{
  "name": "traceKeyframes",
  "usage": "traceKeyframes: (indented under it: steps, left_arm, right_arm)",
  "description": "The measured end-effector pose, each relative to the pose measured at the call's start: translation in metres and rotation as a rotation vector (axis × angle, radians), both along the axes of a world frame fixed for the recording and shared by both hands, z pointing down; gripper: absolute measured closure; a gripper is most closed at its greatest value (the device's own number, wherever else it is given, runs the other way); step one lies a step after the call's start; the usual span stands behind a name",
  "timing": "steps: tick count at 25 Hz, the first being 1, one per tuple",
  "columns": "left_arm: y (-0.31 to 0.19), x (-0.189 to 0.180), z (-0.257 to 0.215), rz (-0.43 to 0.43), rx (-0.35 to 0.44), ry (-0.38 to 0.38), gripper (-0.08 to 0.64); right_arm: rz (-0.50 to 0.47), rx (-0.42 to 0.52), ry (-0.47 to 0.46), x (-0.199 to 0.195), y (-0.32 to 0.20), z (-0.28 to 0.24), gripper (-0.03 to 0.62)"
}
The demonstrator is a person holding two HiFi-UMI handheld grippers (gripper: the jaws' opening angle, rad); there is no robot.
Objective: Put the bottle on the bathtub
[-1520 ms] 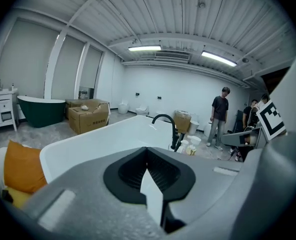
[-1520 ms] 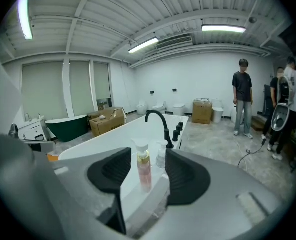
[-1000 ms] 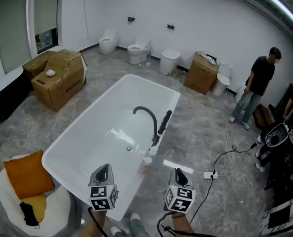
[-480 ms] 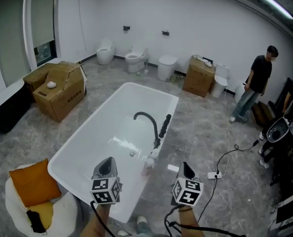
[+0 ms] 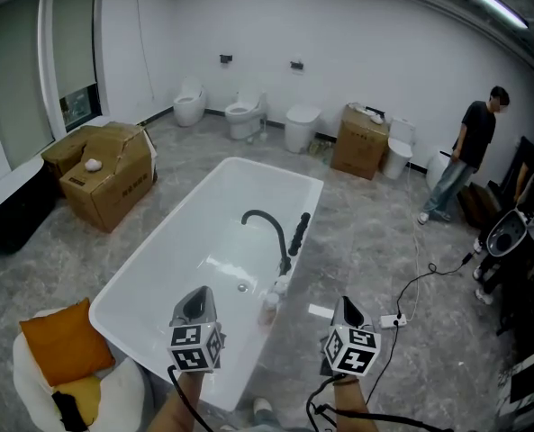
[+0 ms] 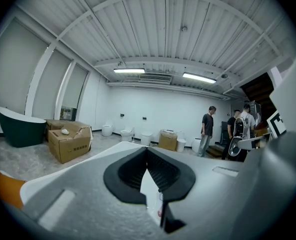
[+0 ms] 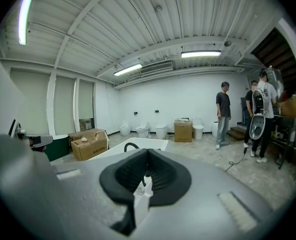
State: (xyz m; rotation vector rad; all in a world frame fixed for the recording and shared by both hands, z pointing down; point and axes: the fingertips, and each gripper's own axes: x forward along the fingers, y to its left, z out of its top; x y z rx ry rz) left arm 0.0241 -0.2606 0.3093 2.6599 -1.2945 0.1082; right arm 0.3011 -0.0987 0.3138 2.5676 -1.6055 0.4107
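Now, bottle (image 5: 267,308): small and clear with a pinkish tint, upright on the right-hand long rim of the bathtub, just on the near side of the faucet's base.
Bathtub (image 5: 161,241): white, rectangular and freestanding, lying slantwise across the grey marbled floor.
Faucet (image 5: 268,223): black, arched over the basin from the right rim, with a black hand shower beside it.
Left gripper (image 5: 194,301): held over the tub's near corner, pointing out across the basin; its black pads meet at the tips with nothing between them, and the bottle shows far off through the slit below.
Right gripper (image 5: 346,307): held over the floor just right of the tub, apart from the bottle; jaws pressed together, holding nothing.
Cardboard box (image 5: 109,174): large, left of the tub, a small white thing on its top.
Second box (image 5: 361,140): by the back wall, between white toilets (image 5: 243,114).
Person (image 5: 462,156): stands at the far right in a dark top and jeans.
Power strip (image 5: 392,319): white, on the floor right of the tub, a black cable running from it.
Orange cushion (image 5: 62,342): on a white seat at the near left.
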Motion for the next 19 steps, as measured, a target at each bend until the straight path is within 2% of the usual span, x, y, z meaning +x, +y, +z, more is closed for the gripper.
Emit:
traceKeyframes:
  steps: [9,19]
  left_arm:
    - [0.004,0.0,0.005,0.001,-0.013,-0.008,0.565]
    - [0.002,-0.011,0.008,-0.03,-0.024,-0.005,0.566]
  right_arm:
    - [0.007,0.011,-0.042,0.004,0.005,0.006,0.59]
    - [0.008,0.007,-0.029,0.006,0.005,0.0,0.591]
